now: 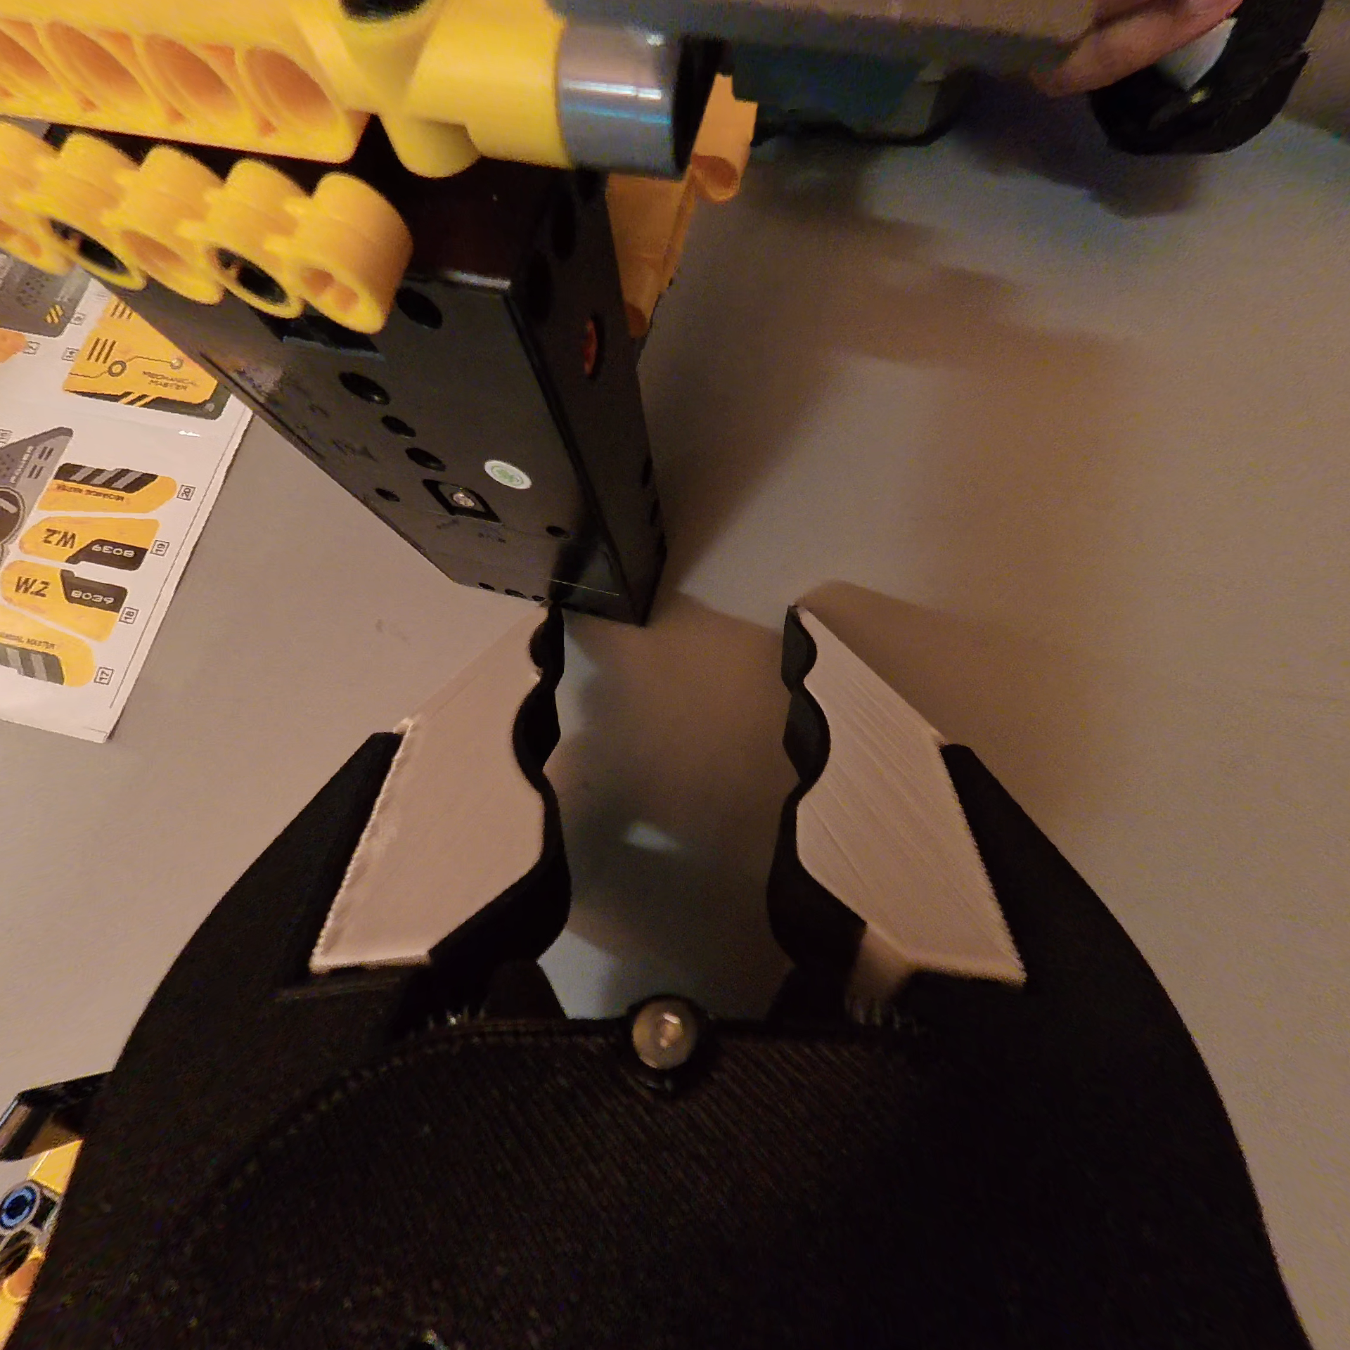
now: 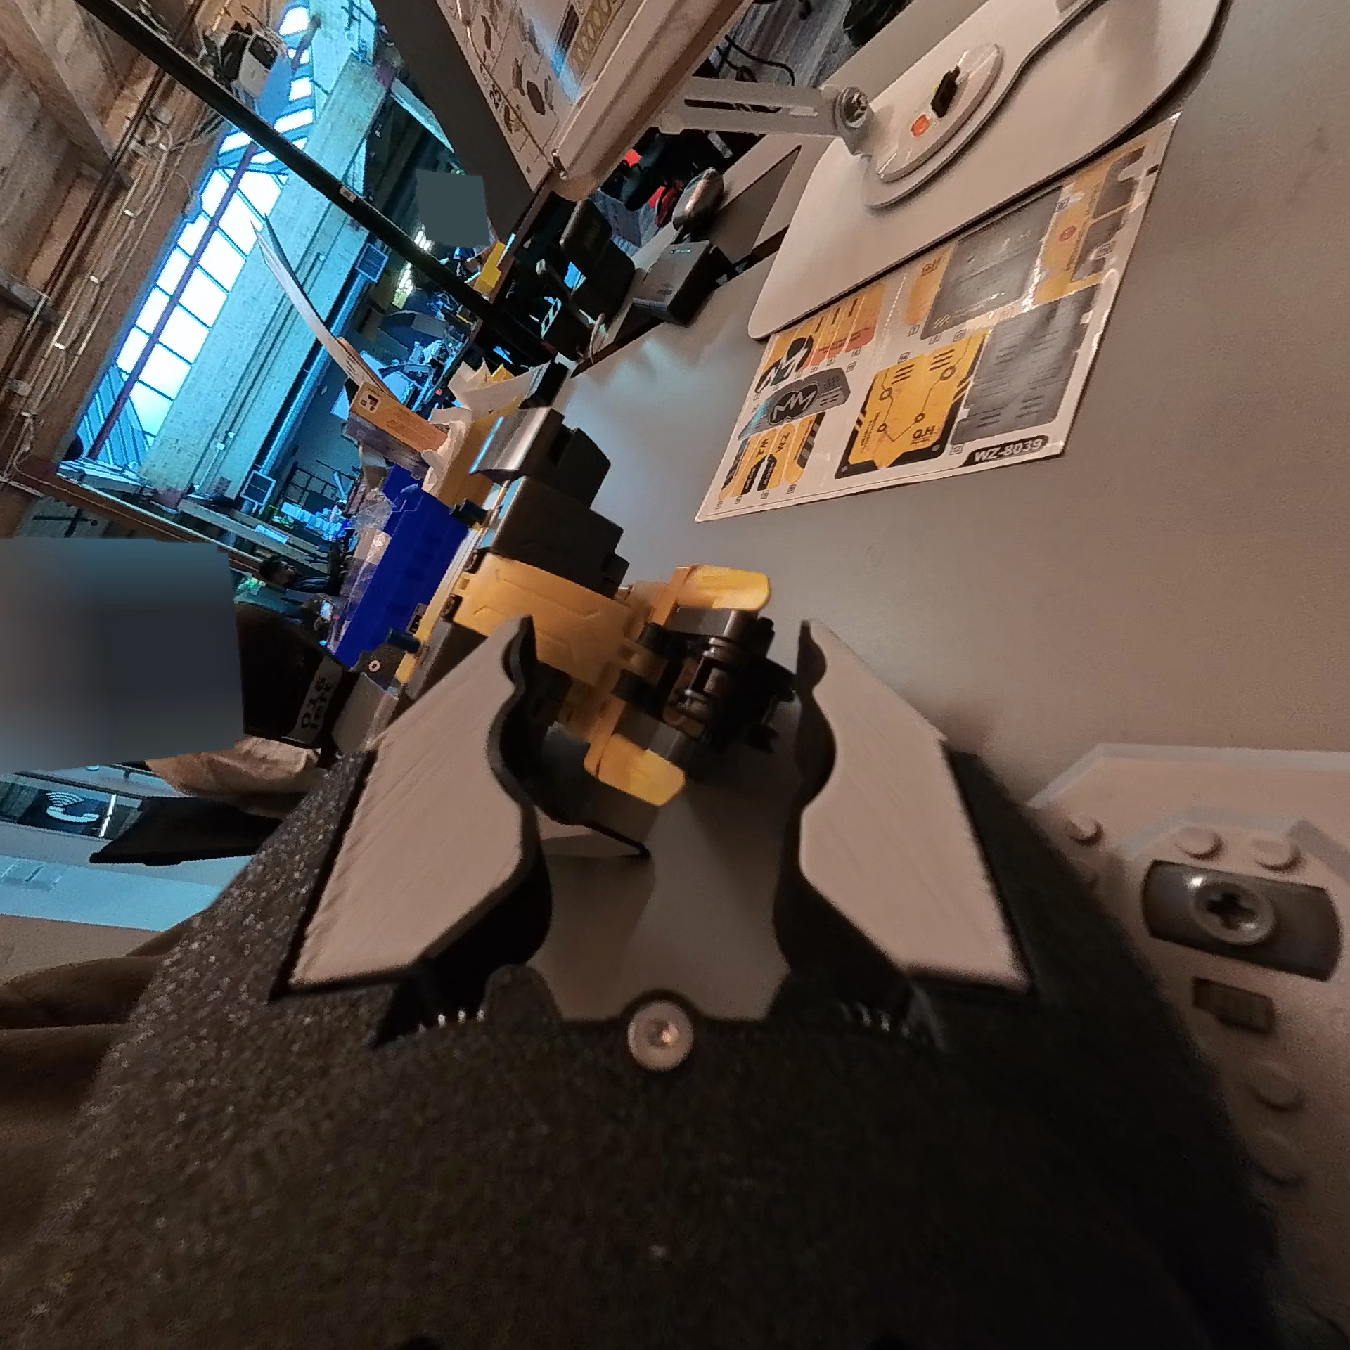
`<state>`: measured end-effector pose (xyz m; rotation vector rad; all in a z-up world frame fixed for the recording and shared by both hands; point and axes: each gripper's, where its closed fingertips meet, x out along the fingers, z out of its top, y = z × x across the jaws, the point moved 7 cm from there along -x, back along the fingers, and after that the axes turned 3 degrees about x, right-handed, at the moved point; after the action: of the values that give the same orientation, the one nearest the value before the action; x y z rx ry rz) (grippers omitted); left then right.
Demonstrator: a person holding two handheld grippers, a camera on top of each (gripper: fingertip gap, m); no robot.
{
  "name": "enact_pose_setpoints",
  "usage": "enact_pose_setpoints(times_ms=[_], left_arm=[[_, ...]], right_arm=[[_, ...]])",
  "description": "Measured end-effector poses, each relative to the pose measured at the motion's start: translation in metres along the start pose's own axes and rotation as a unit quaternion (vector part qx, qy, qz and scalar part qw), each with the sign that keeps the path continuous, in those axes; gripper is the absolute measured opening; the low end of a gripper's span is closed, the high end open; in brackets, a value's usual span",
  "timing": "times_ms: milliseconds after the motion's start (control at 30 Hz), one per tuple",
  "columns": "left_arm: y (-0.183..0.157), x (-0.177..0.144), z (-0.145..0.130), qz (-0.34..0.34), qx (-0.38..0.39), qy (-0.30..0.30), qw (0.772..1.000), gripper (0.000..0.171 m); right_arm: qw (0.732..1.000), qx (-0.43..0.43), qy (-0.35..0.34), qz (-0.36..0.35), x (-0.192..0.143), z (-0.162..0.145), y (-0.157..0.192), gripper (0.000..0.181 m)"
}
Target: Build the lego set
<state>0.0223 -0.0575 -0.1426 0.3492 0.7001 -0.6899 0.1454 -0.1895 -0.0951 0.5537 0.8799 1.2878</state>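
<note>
A yellow and black building-brick model stands on the grey table. In the left wrist view its black box part (image 1: 467,438) with yellow beams (image 1: 219,226) fills the upper left. My left gripper (image 1: 668,621) is open and empty, its left fingertip just below the box's lower corner. In the right wrist view the model (image 2: 584,628) lies just past my right gripper (image 2: 661,635), which is open and empty with the model's yellow and dark end showing between the fingers (image 2: 438,767). A hand (image 1: 1139,51) holds the model's grey top.
A sticker sheet (image 1: 109,526) lies at the left of the table; it also shows in the right wrist view (image 2: 942,365). A white lamp base (image 2: 942,117), blue bins (image 2: 416,570), a grey brick plate (image 2: 1198,876) and a black tyre (image 1: 1205,95) are around. About 12 cm separates my left fingertips from my right.
</note>
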Motion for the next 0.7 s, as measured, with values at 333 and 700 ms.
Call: enact_pose_setpoints(times_ms=[333,700], left_arm=[[0.0003,-0.001,-0.0002,0.005,0.006,0.002,1.0,0.057],[0.0066,-0.0055,-0.0004,0.019,0.002,-0.002,1.0,0.057]], right_arm=[[1.0,-0.009,0.007,-0.01,0.0016,-0.002,-0.0009,0.074],[1.0,-0.006,0.001,-0.003,-0.0004,-0.0001,0.0008,0.075]])
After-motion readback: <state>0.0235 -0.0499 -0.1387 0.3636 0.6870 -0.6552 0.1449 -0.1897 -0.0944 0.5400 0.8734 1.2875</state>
